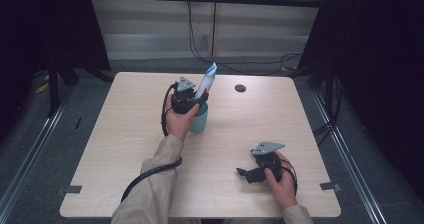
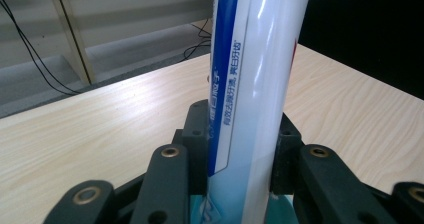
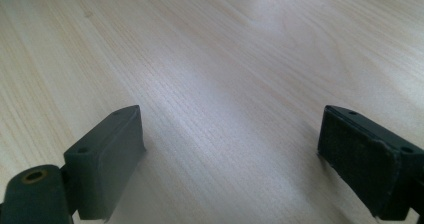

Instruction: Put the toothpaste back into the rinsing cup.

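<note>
**Toothpaste tube clamped above the cup, second gripper idle**

In the high view, the left gripper (image 1: pixel 196 102) sits just above the middle of the frame, over a teal cup (image 1: pixel 200 120) that stands on the wooden table (image 1: pixel 125 134). Its jaws are closed tight on a white and blue toothpaste tube (image 1: pixel 207 80), which rises from the grip and leans toward the upper right. The tube's lower end points down at the cup's mouth; whether it touches the cup cannot be told.

The left gripper view shows the tube (image 2: pixel 255 84) upright in the middle of the frame, pinched on both sides by the black pads (image 2: pixel 196 134), with a blue stripe and small print running along it. A sliver of teal shows under the tube at the bottom edge.

The right gripper (image 1: pixel 243 172) lies low at the lower right of the high view, well apart from the cup, resting close to the tabletop. In the right gripper view its two jaws stand wide apart at the bottom corners, with bare wood grain (image 3: pixel 225 84) between them and nothing held.
</note>
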A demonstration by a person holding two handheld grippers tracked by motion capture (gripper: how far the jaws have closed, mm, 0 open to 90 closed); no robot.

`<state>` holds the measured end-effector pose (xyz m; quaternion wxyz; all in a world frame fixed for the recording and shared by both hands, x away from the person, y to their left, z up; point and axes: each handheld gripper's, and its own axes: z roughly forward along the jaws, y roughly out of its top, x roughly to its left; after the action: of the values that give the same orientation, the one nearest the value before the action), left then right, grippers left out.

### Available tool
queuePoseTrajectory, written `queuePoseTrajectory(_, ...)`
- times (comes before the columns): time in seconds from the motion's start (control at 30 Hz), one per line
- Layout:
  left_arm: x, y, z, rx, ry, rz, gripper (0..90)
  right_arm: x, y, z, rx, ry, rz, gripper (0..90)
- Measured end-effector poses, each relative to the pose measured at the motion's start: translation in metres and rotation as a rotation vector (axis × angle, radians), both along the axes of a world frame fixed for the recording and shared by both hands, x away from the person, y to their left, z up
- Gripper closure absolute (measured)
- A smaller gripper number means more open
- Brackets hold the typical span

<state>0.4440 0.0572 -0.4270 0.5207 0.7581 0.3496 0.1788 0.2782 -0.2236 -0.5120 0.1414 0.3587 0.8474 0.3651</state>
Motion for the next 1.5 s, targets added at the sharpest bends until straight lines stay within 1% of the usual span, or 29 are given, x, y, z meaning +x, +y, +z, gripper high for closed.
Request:
queuePoseTrajectory(0.03,0.0,0.001,-0.001,0.007,-0.001,0.002,68.8,0.0,0.0,0.0,0.0,0.0,0.0,10.5)
queuePoseTrajectory(0.1,0.0,0.002,-0.003,0.0,0.005,0.005,68.7,0.0,0.0,0.0,0.0,0.0,0.0,10.5)
queuePoseTrajectory(0.23,-0.001,0.002,-0.004,0.009,0.008,0.011,68.4,0.0,0.0,0.0,0.0,0.001,0.0,10.5)
queuePoseTrajectory(0.3,-0.002,0.001,-0.005,0.005,0.01,0.014,67.9,0.0,0.0,0.0,0.001,0.0,0.001,10.5)
queuePoseTrajectory(0.4,-0.001,0.001,-0.006,0.03,0.011,0.011,67.0,0.0,0.0,0.0,0.0,0.0,0.0,10.5)
queuePoseTrajectory(0.43,-0.001,0.002,-0.007,0.036,0.021,0.022,67.2,0.0,0.0,0.0,0.0,0.0,0.0,10.5)
queuePoseTrajectory(0.6,0.0,0.003,-0.01,0.026,0.028,0.032,67.1,0.0,0.0,0.0,0.001,0.001,0.001,10.4)
queuePoseTrajectory(0.67,0.0,0.003,-0.01,0.051,0.028,0.021,67.1,0.0,0.0,0.0,0.001,0.001,0.001,10.4)
queuePoseTrajectory(0.73,-0.001,0.003,-0.011,0.055,0.029,0.019,67.1,0.0,0.0,0.0,0.001,0.001,0.001,10.4)
queuePoseTrajectory(0.87,-0.001,0.004,-0.011,0.06,0.031,0.019,66.6,0.0,0.0,0.0,0.001,0.001,0.001,10.4)
queuePoseTrajectory(0.9,-0.001,0.005,-0.012,0.055,0.032,0.018,66.4,0.0,0.0,0.0,0.001,0.001,0.001,10.4)
queuePoseTrajectory(1.0,-0.001,0.006,-0.012,0.063,0.032,0.018,65.2,0.0,0.0,0.0,0.001,0.001,0.001,10.5)
queuePoseTrajectory(1.07,-0.002,0.007,-0.013,0.045,0.032,0.02,64.3,0.0,0.0,0.0,0.001,0.001,0.001,10.4)
queuePoseTrajectory(1.13,-0.002,0.006,-0.01,0.041,0.022,0.014,63.3,0.0,0.0,0.0,0.001,0.001,0.001,10.4)
queuePoseTrajectory(1.33,-0.003,0.005,-0.008,0.047,0.016,0.01,61.3,0.0,0.0,0.0,0.001,0.0,0.002,10.4)
queuePoseTrajectory(1.37,-0.004,0.005,-0.007,0.037,0.01,0.011,60.5,0.0,0.0,0.0,0.001,0.001,0.001,10.4)
queuePoseTrajectory(1.4,-0.004,0.005,-0.004,0.033,0.003,0.009,57.9,0.0,0.0,0.0,0.0,-0.001,0.003,10.4)
queuePoseTrajectory(1.43,-0.004,0.005,-0.004,0.033,0.003,0.009,56.1,0.0,0.0,0.0,0.0,0.0,0.003,10.4)
queuePoseTrajectory(1.47,-0.004,0.004,-0.002,0.044,0.002,0.011,54.2,0.0,0.0,0.0,0.001,0.0,0.004,10.4)
queuePoseTrajectory(1.5,-0.005,0.004,0.0,0.044,0.005,0.015,53.5,0.0,0.0,0.0,0.002,0.001,0.003,10.4)
